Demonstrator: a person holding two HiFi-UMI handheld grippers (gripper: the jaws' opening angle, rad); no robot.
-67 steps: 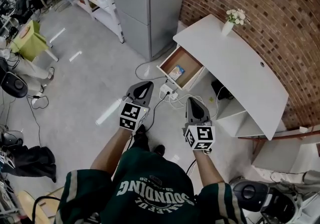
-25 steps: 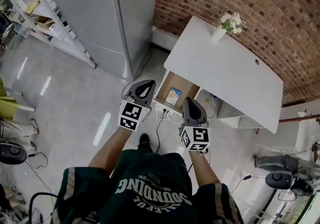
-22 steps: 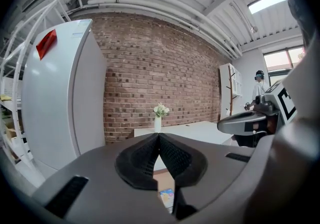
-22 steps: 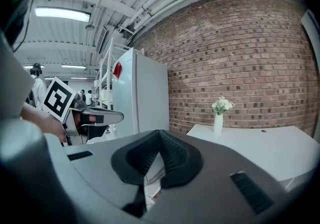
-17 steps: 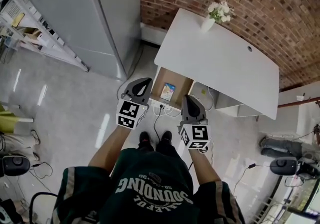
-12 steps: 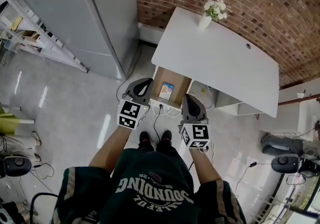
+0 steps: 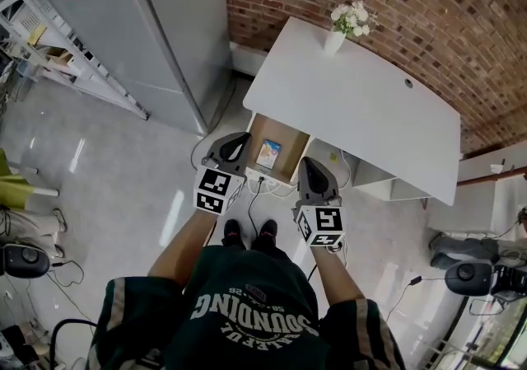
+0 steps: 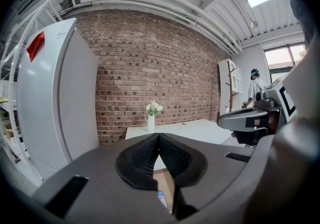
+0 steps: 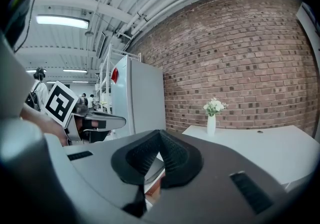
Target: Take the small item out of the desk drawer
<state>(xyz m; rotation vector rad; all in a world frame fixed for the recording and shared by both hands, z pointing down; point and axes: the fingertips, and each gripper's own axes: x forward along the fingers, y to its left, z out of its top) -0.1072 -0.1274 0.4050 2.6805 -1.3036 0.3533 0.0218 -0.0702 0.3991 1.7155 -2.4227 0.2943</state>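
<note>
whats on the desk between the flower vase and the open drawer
Nothing: the head view shows the white desk top bare between the white vase of flowers and the open brown wooden drawer.

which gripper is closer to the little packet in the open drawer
Left. The left gripper is just left of the packet, beside the drawer; the right gripper is farther, off the drawer's near right corner.

On dark green shirt (image 7: 247,304): white print "SOUNDING", upside down in head view; smaller lines around it illegible.
</note>
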